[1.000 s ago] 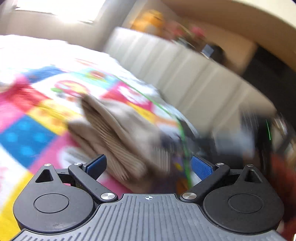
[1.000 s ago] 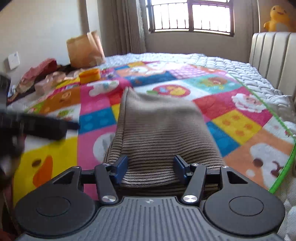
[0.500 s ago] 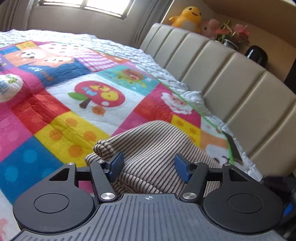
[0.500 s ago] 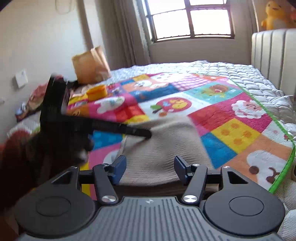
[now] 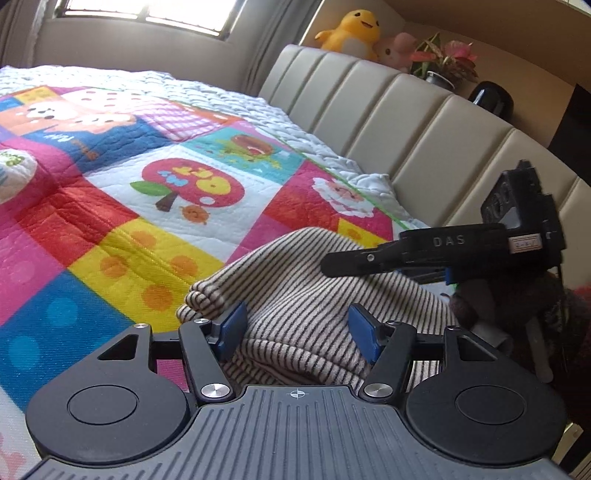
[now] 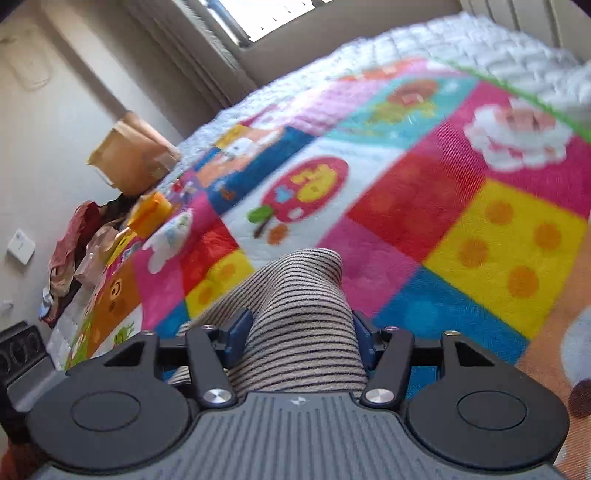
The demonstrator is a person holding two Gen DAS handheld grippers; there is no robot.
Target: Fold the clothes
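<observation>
A beige garment with thin dark stripes (image 5: 295, 280) lies folded in a bundle on a bright patchwork quilt (image 5: 122, 206). My left gripper (image 5: 297, 330) is open, its blue pads on either side of the bundle's near edge. The right gripper's black body (image 5: 436, 251) shows over the bundle's right side. In the right wrist view the right gripper (image 6: 297, 338) is open about as wide, with a thick fold of the garment (image 6: 299, 310) filling the gap and touching both pads. That view is tilted and blurred.
A padded beige headboard (image 5: 424, 122) runs along the bed's right side, with plush toys (image 5: 351, 33) and a plant above it. A brown paper bag (image 6: 129, 155), an orange box (image 6: 151, 214) and crumpled clothes (image 6: 77, 251) sit by the left wall.
The right gripper has dropped low and tilted over the garment, which now fills its jaws. The left gripper has held its place while the right one came into its view.
</observation>
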